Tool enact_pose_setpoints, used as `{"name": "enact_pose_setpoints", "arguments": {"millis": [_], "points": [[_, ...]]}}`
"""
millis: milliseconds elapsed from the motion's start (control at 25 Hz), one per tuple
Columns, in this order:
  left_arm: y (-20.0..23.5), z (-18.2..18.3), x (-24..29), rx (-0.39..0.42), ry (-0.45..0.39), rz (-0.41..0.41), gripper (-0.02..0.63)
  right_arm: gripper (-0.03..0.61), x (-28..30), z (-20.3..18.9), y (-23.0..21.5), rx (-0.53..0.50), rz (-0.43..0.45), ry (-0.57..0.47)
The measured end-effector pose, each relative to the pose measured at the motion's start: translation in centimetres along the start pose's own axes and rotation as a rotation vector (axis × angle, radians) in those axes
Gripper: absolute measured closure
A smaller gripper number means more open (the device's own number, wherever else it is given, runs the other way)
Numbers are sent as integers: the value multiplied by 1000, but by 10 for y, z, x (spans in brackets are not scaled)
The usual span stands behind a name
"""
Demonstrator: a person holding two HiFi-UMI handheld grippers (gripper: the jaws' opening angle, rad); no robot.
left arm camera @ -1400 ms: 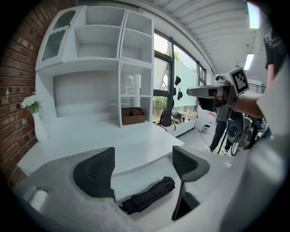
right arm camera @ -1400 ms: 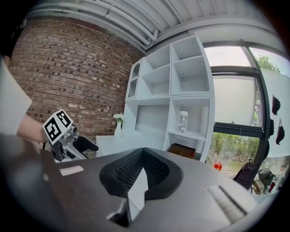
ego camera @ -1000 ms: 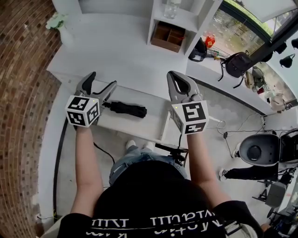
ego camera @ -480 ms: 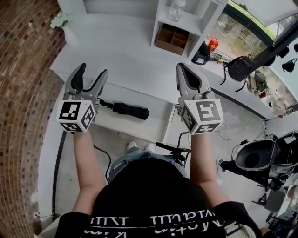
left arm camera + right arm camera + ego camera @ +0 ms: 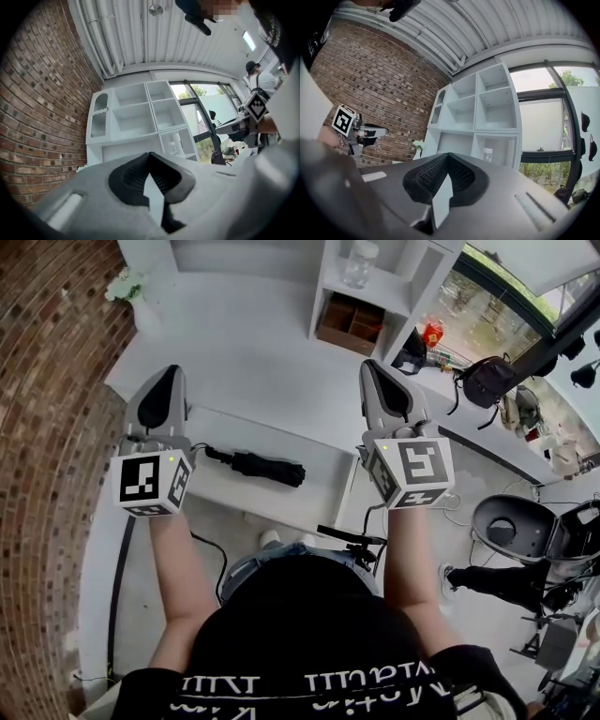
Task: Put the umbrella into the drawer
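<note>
Above the drawer (image 5: 314,456), the left claw (image 5: 168,372) and right claw (image 5: 369,366) are clenched, empty; the umbrella (image 5: 258,466) lies inside, with room at its right.

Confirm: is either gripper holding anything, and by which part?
Nothing held. Left gripper and right gripper both shut, empty; umbrella lies apart from them.

Grey tools (image 5: 169,371) (image 5: 369,366), black tee (image 5: 309,643), perhaps jeans (image 5: 251,570)
</note>
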State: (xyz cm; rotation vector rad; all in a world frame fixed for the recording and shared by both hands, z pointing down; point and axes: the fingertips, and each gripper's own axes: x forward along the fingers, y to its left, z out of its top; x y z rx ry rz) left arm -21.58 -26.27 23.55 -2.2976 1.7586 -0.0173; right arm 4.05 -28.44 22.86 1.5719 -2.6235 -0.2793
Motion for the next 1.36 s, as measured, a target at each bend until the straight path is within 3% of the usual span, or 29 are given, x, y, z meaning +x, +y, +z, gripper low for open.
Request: {"name": "enact_pose_setpoints", "arguments": {"millis": [440, 1360], "points": [[3, 19, 10, 42, -43, -1, 615, 570, 5, 14, -3, -31, -25, -55], [0, 28, 32, 59, -68, -34, 615, 571, 19, 13, -14, -47, -37, -48]]}}
